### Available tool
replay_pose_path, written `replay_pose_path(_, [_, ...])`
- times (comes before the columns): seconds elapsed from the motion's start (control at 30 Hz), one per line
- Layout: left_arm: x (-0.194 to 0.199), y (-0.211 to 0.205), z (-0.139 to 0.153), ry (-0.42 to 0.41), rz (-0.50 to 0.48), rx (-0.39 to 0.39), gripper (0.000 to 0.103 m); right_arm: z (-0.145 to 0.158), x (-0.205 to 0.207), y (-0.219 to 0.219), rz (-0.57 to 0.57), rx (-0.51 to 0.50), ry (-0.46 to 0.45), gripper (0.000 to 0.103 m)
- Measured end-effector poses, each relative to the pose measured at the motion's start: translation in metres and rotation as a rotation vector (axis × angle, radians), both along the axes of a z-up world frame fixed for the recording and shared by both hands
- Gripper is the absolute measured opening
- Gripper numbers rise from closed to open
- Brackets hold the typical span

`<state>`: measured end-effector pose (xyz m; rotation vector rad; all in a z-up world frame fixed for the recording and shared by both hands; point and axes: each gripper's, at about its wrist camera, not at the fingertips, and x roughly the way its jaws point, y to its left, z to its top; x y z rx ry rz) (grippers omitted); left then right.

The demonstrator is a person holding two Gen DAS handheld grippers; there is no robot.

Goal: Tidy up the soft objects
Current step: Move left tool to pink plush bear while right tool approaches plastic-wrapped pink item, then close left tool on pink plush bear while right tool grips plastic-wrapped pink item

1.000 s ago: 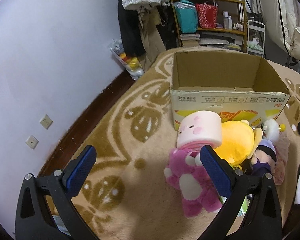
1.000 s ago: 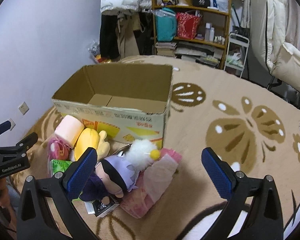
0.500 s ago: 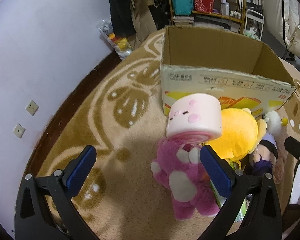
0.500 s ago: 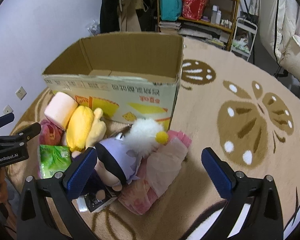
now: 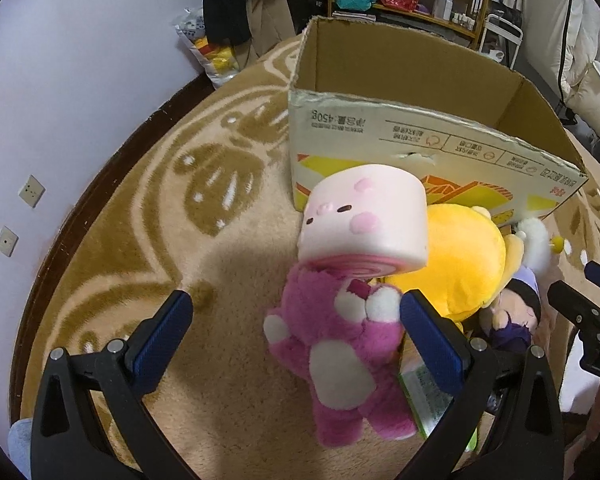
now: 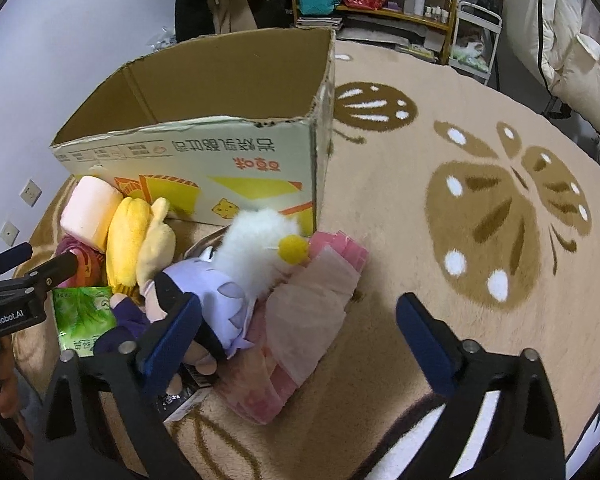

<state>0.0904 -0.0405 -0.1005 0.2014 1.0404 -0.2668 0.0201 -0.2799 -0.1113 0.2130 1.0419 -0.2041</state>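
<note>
Left wrist view: I note my left gripper (image 5: 296, 336) released, its blue pads spread wide with nothing clamped. Between the fingers lies the pink plush bear (image 5: 340, 356), on its back on the tan patterned rug (image 5: 148, 248), nearer the right pad than the left. A pale pink roll-shaped plush (image 5: 364, 224) rests on the bear's head, and behind it to the right sits the yellow plush (image 5: 464, 264). Both lie just in front of the open cardboard box (image 5: 420, 136), which stands upright on the rug at the far side. A green packet (image 5: 424, 396) shows under the bear's right side, partly hidden by my right pad.

From the right wrist view, my right gripper (image 6: 298, 340) is likewise released and holds nothing. Its left pad overlaps the purple-haired doll (image 6: 212, 300), though I cannot tell whether it touches. A white fluffy toy (image 6: 260, 240) with a yellow ball lies against the doll on the far side, and a pink folded cloth (image 6: 312, 312) lies to the right of both, between my fingers. The pile sits against the box's near wall. I can see part of the inside of the box from here, and that part holds no toys. The left gripper appears at the left edge of this view, beside the green packet.
</note>
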Motion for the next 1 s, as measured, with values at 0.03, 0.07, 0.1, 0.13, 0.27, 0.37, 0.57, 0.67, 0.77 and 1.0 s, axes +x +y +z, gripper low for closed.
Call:
replay_pose_path(0.03, [0.001, 0.0, -0.001, 0.006, 0.0, -0.004, 0.103, -0.002, 0.001, -0.002, -0.007, -0.001, 0.004, 0.094])
replay_pose_path(0.07, [0.002, 0.0, -0.002, 0.015, 0.002, -0.012, 0.103, -0.003, 0.001, -0.004, -0.013, 0.002, 0.01, 0.093])
replay_pose_path(0.1, [0.005, 0.0, -0.004, 0.02, 0.004, -0.017, 0.103, -0.004, 0.002, -0.006, -0.018, 0.01, 0.017, 0.093])
replay_pose_path(0.13, [0.006, 0.0, -0.004, 0.027, 0.006, -0.022, 0.103, -0.006, 0.002, -0.009, -0.027, 0.02, 0.023, 0.091])
replay_pose_path(0.27, [0.011, 0.004, -0.007, 0.067, 0.027, -0.059, 0.102, -0.014, 0.004, -0.017, -0.051, 0.053, 0.049, 0.088])
replay_pose_path(0.37, [0.014, 0.006, -0.01, 0.093, 0.047, -0.062, 0.102, -0.019, 0.007, -0.021, -0.058, 0.06, 0.068, 0.088])
replay_pose_path(0.57, [0.017, 0.003, -0.017, 0.124, 0.042, -0.062, 0.102, -0.028, 0.013, -0.025, -0.057, 0.053, 0.094, 0.088])
replay_pose_path(0.67, [0.02, 0.004, -0.021, 0.143, 0.054, -0.075, 0.097, -0.032, 0.016, -0.025, -0.054, 0.05, 0.105, 0.087])
replay_pose_path(0.77, [0.023, 0.004, -0.027, 0.174, 0.058, -0.073, 0.086, -0.036, 0.019, -0.025, -0.045, 0.056, 0.115, 0.086])
replay_pose_path(1.0, [0.023, -0.009, -0.045, 0.204, 0.014, 0.0, 0.07, -0.045, 0.028, -0.027, -0.038, 0.122, 0.131, 0.074])
